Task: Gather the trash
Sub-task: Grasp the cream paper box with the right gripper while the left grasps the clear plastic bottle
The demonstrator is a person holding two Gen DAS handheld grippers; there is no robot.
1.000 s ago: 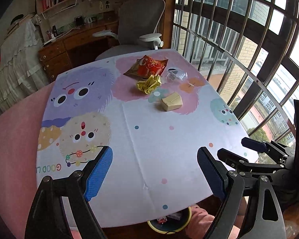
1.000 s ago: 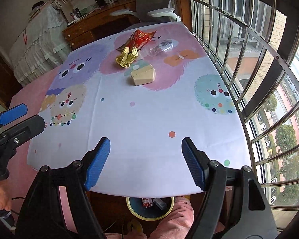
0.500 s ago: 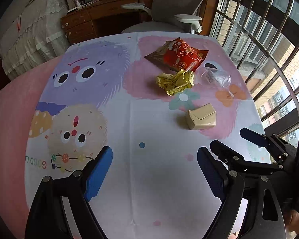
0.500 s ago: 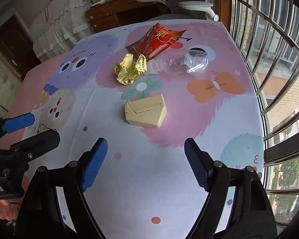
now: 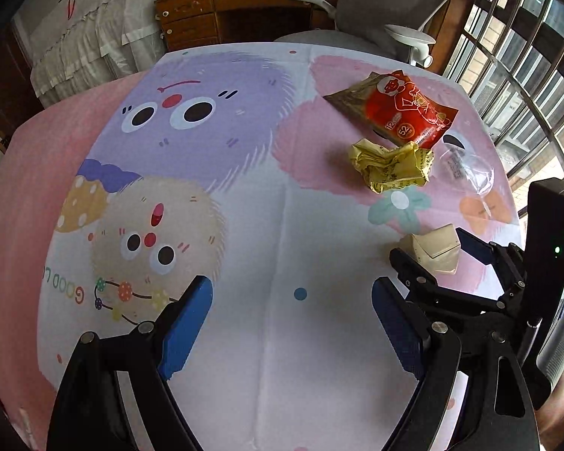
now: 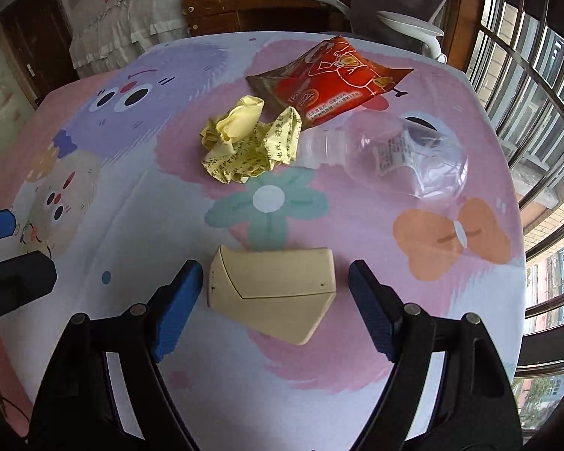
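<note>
Trash on table (image 6: 357,383), four pieces: beige carton (image 6: 272,293) nearest, crumpled yellow wrapper (image 6: 250,143), red snack bag (image 6: 331,79), clear plastic bottle (image 6: 391,154) lying flat. Right claw (image 6: 270,302) released, spread wide, carton between the pads, neither seen touching. Left claw (image 5: 291,323) released too, over bare cloth, well apart from everything. Carton likely light, thin-walled, crushable; best pinched across its short flat ends, gently. Bottle probably slippery, prone to roll. Right wrist view: carton's folded seam, bottle label. Left wrist view only: right claw from outside, carton partly hidden behind it.
</note>
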